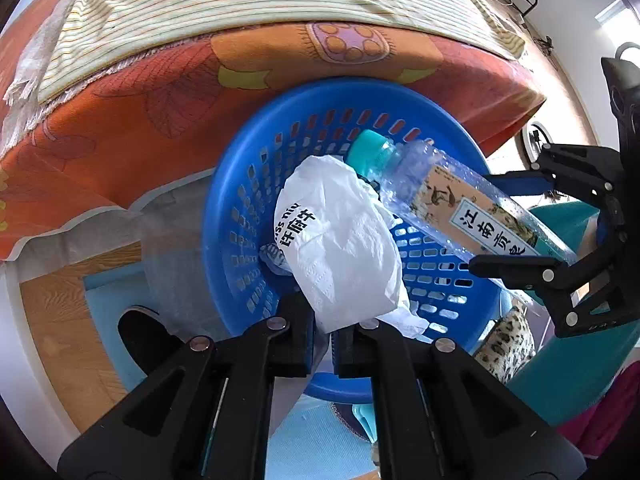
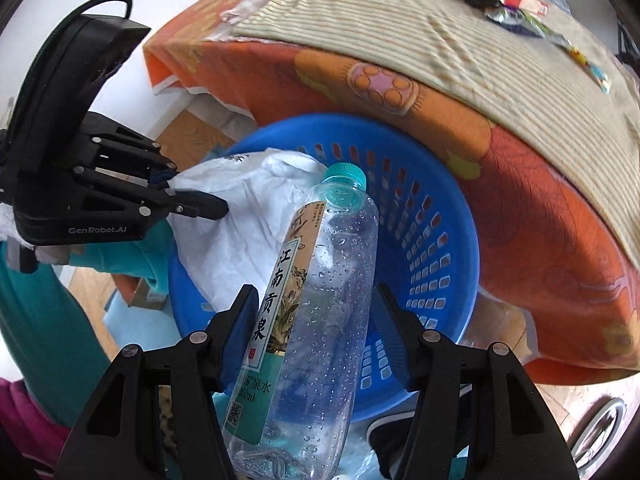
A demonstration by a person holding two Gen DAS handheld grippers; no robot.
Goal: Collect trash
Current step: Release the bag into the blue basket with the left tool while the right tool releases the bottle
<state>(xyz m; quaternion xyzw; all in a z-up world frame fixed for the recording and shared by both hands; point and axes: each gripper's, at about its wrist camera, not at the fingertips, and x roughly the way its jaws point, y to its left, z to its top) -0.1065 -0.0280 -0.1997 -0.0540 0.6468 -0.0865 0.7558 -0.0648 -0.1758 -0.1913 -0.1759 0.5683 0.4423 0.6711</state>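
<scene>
- Your left gripper (image 1: 322,346) pinches the lower edge of the white bag (image 1: 340,240), which hangs over the basket (image 1: 224,216) mouth — spread the fingers only once the bulk sits inside the rim, or it may drape over the edge.
- Your right gripper (image 2: 316,328) has its pads spread on either side of the bottle (image 2: 316,300); whether they press it I cannot tell. The capped end points down into the basket.
- Tip the bottle steeper before you let go — as it lies it could roll off the rim.
- Basket: I see only bag and bottle at its mouth; its floor is mostly hidden. It stands against the orange cloth (image 1: 120,120).
- More wrappers (image 2: 500,0) lie on the striped cloth (image 2: 400,32), well above the basket.
</scene>
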